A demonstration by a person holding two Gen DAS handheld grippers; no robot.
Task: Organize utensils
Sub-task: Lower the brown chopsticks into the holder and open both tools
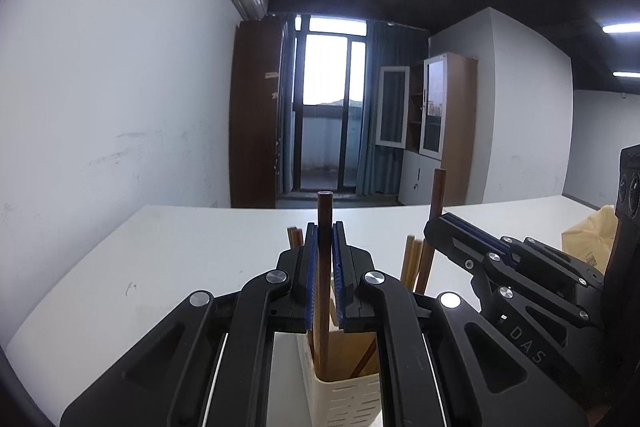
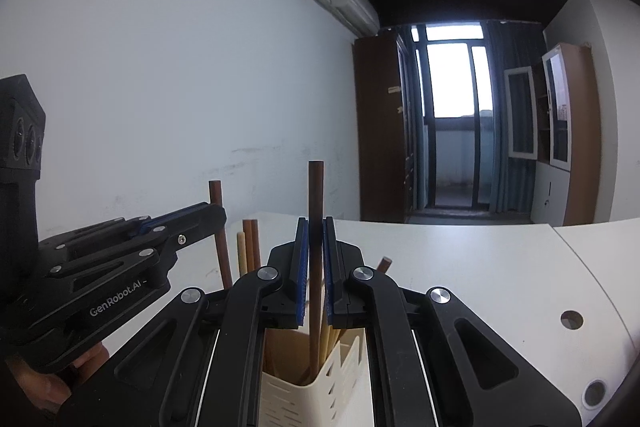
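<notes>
A cream slotted utensil holder stands on the white table, with several wooden chopsticks standing in it. My left gripper is shut on a dark brown chopstick, held upright with its lower end inside the holder. My right gripper is shut on another dark brown chopstick, upright over the holder. The right gripper shows in the left wrist view clamping its chopstick. The left gripper shows in the right wrist view with its chopstick.
Lighter wooden chopsticks lean in the holder. A brown paper bag sits on the table at the right. Round cable holes mark the table. A wall stands close on the left; cabinets and a balcony door stand at the back.
</notes>
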